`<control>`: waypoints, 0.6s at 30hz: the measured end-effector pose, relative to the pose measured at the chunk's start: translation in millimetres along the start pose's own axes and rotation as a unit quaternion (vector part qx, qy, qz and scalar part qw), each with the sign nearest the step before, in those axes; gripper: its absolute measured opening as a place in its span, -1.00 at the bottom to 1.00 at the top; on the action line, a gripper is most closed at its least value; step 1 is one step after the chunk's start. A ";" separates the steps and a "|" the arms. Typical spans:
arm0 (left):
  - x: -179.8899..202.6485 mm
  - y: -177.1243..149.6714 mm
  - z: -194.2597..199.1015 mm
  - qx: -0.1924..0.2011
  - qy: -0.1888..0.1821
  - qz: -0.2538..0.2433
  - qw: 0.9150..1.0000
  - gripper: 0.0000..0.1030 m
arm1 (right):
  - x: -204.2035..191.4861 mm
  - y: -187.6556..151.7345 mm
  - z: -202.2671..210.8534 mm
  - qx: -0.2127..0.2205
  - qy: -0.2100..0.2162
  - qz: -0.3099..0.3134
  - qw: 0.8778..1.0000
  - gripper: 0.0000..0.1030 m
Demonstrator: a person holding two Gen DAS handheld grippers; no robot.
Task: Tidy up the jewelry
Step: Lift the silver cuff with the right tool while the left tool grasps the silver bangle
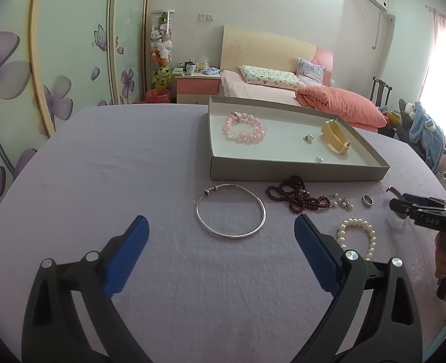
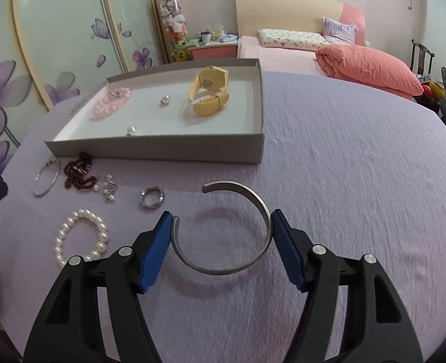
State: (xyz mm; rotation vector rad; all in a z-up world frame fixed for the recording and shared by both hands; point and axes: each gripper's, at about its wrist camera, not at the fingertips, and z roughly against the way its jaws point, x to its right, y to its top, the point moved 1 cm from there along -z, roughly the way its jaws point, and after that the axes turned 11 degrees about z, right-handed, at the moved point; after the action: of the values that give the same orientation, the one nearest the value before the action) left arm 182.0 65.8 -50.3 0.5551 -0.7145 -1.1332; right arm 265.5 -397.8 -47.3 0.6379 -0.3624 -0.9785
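Right gripper (image 2: 223, 224): closed on the open cuff bangle (image 2: 238, 242), lifted above the purple cloth (image 2: 344, 181).
Left gripper (image 1: 221, 227): wide, holding nothing, near the silver bangle (image 1: 231, 210).
Grey tray (image 2: 162, 151): holds the yellow watch (image 2: 209, 93) and the pink bracelet (image 2: 111, 104).

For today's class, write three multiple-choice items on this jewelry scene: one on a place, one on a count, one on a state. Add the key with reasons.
1. Where does the yellow watch lie?
A. on the purple cloth
B. in the grey tray
C. on the bed

2. How many loose single pearls lie in the tray?
A. two
B. four
C. none

3. What is the state of the right claw?
A. open and holding nothing
B. out of view
C. closed on the open metal cuff bangle

Key: 1 B, the watch sits inside the tray walls. 2 A, one pearl lies mid-tray and another by the front wall. 3 C, both blue pads press the cuff's sides.
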 end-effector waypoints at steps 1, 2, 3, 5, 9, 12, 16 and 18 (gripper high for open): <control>1.0 0.3 -1.4 -0.002 0.002 -0.002 1.000 0.84 | -0.1 1.2 2.4 0.004 0.002 -0.002 1.000 0.28; 1.8 0.3 -2.9 -0.003 0.004 -0.004 1.000 0.84 | -0.6 1.9 3.5 0.007 0.003 -0.003 1.000 0.28; 2.9 0.3 -4.7 -0.006 0.007 -0.006 1.000 0.84 | -0.7 2.8 5.3 0.010 0.003 -0.004 1.000 0.28; 3.7 0.8 -8.5 -0.009 0.016 -0.008 1.000 0.84 | 0.0 4.7 9.2 0.017 0.006 -0.008 1.000 0.28; 6.6 3.4 -18.7 -0.018 0.028 -0.010 0.999 0.84 | 1.5 8.9 12.4 0.026 0.014 -0.018 0.999 0.28; 12.2 4.0 -31.7 -0.034 0.042 -0.016 0.998 0.84 | 0.4 9.7 12.5 0.029 0.018 -0.020 0.999 0.28; 18.1 4.1 -54.1 -0.062 0.061 -0.016 0.996 0.84 | 0.0 10.8 13.0 0.032 0.022 -0.024 0.999 0.28; 19.2 5.5 -63.8 -0.072 0.069 -0.013 0.995 0.84 | 0.3 10.9 14.6 0.034 0.023 -0.026 0.999 0.28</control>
State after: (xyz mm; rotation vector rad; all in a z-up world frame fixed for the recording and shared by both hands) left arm 238.1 52.2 -84.0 0.5162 -0.5044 -1.1483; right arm 264.7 -398.6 -29.1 0.7324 -0.3414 -1.0029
